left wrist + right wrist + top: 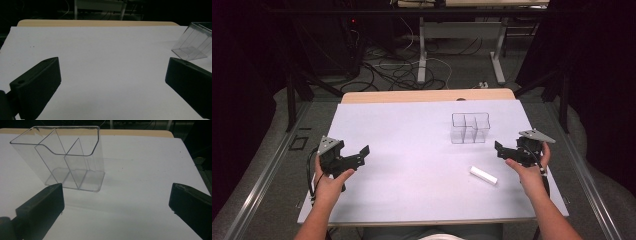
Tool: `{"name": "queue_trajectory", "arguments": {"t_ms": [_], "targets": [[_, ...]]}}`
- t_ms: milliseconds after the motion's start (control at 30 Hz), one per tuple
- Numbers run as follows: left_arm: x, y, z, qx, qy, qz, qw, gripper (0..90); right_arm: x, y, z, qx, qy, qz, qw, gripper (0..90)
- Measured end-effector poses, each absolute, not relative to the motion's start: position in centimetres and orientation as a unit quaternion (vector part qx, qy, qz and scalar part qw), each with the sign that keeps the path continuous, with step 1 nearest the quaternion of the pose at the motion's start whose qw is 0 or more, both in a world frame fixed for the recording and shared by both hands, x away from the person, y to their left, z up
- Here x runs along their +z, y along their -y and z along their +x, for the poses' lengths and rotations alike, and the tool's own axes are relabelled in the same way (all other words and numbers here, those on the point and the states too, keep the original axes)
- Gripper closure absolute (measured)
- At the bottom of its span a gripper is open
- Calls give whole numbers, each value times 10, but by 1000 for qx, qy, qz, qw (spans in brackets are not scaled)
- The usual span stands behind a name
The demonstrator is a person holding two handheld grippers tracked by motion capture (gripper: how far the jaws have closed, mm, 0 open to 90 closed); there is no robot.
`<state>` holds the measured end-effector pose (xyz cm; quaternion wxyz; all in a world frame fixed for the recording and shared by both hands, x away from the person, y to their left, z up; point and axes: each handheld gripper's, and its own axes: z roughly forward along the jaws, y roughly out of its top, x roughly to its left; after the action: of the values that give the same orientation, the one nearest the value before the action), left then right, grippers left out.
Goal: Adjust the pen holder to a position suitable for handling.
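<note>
Clear divided organizer (470, 128), compartments empty

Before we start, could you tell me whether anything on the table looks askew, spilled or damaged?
Nothing stands out: the clear divided container stands upright and empty, and the white stick lies flat nearby.

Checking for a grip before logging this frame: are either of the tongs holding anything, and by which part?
Nothing is held. The left tongs and right tongs stand open over bare table, apart from the white stick and clear divided container.
</note>
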<state>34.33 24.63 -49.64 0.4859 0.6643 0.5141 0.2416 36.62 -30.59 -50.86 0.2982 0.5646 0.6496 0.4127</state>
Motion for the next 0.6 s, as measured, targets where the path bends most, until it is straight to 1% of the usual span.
{"name": "queue_trajectory", "arguments": {"t_ms": [133, 167, 200, 267, 300, 333, 367, 400, 433, 467, 500, 600], "targets": [[-500, -245, 347, 243, -531, 652, 483, 3, -511, 306, 369, 418, -650, 558, 302, 1], [-501, -245, 348, 241, -533, 650, 484, 3, -511, 304, 370, 415, -651, 561, 297, 26], [-501, -244, 348, 243, -535, 648, 484, 3, -511, 304, 370, 415, -651, 561, 297, 26], [-501, -243, 349, 250, -534, 650, 479, 3, -510, 302, 372, 410, -653, 560, 302, 58], [-502, -243, 349, 249, -534, 653, 475, 3, -507, 300, 375, 407, -653, 559, 310, 110], [-502, -243, 349, 249, -534, 653, 475, 3, -507, 300, 375, 407, -653, 559, 310, 110], [-503, -243, 350, 251, -534, 654, 473, 3, -503, 299, 378, 404, -656, 553, 317, 166], [-504, -243, 349, 251, -534, 654, 472, 3, -503, 299, 378, 404, -656, 553, 317, 166], [-504, -243, 349, 252, -533, 657, 469, 3, -501, 298, 383, 402, -658, 550, 321, 198], [-504, -243, 349, 255, -534, 658, 465, 3, -501, 298, 383, 402, -658, 550, 321, 198], [-505, -243, 349, 255, -534, 659, 464, 3, -498, 298, 389, 401, -662, 545, 322, 254], [-506, -243, 349, 254, -535, 656, 469, 3, -494, 297, 394, 399, -664, 543, 325, 285]]}}
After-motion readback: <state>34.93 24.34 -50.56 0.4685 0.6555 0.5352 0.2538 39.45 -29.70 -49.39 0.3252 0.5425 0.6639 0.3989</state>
